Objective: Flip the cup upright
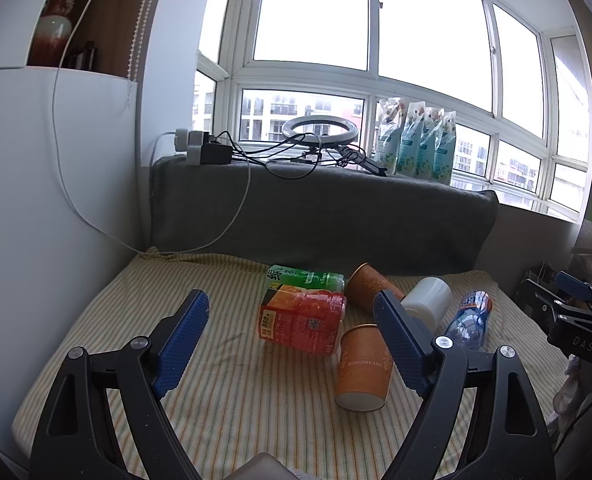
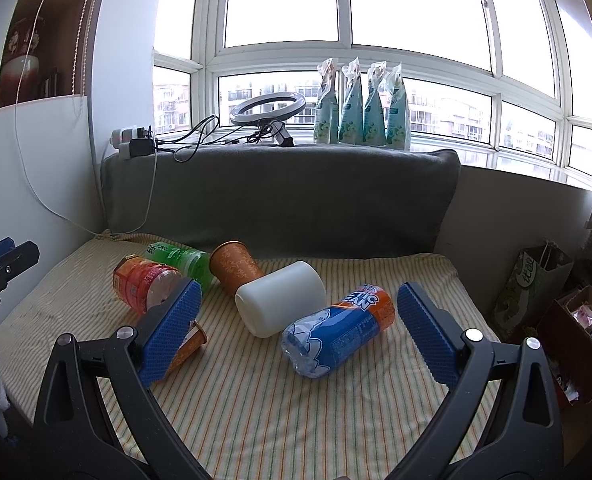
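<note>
Nothing is gripped yet, so this looks like the approach step, with the choice of cup still open. The left gripper (image 1: 292, 320) hangs above the striped cloth (image 1: 232, 400) with its jaws spread wide and empty. In its view, going left to right, a red bottle (image 1: 301, 322) lies between the fingers, a green bottle (image 1: 305, 278) lies behind it, and a near orange cup (image 1: 361, 364) lies on its side just inside the right finger, base toward the camera. A far orange cup (image 1: 369, 286) lies beyond it, then a white cup (image 1: 427, 300) and a blue bottle (image 1: 469, 318), both down on their sides. The right gripper (image 2: 297, 320) is likewise wide open and holds nothing; its left finger hides most of the near orange cup, while the white cup and blue bottle lie between its fingers, a little ahead of the tips. The near orange cup seems the likeliest target for the left gripper. The next move would call for shifting right and down to straddle its wall, closing gently, since paper may crush, then lifting and turning it rim-up.
</note>
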Motion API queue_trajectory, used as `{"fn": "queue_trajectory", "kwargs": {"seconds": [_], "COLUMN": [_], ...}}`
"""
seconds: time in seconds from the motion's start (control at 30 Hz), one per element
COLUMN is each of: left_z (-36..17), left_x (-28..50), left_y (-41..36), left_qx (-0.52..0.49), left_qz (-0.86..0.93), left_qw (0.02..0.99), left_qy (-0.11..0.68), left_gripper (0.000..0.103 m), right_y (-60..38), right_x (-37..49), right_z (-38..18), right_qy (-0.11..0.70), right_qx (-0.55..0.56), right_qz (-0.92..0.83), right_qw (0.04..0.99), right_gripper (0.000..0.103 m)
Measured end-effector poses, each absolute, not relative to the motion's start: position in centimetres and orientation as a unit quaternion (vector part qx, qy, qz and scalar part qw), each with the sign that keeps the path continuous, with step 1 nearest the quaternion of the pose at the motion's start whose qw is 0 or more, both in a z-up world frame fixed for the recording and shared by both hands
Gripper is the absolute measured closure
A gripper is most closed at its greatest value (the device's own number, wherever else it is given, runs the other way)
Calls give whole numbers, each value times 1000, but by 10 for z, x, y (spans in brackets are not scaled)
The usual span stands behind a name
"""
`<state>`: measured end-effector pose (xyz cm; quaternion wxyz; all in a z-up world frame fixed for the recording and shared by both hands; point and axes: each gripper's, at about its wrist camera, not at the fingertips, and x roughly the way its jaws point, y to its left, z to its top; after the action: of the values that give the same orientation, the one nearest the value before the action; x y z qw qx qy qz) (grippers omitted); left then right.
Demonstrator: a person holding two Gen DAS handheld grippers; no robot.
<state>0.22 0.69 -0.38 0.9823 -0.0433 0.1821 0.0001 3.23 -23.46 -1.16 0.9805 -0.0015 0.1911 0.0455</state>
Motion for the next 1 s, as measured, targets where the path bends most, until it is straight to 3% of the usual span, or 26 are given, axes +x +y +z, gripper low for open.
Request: {"fn": "queue_trajectory", "kwargs": {"seconds": [0.63, 1.0], "left_z": [-11, -26], "left_x": [10, 17], "left_y": [17, 28], "left_qx": [-48, -53], "left_qz": [0, -2], "left_qw": [980, 973], "left_qy": [193, 225], "left_gripper": [18, 18], "right_y": [-218, -206], "right_x": [53, 112], "right_z": [-17, -23], "right_qy": [202, 262], "right_qx": [-28, -60], "right_qz": [56, 125], "right_qw": [977, 955], "right_gripper": [3, 3]}}
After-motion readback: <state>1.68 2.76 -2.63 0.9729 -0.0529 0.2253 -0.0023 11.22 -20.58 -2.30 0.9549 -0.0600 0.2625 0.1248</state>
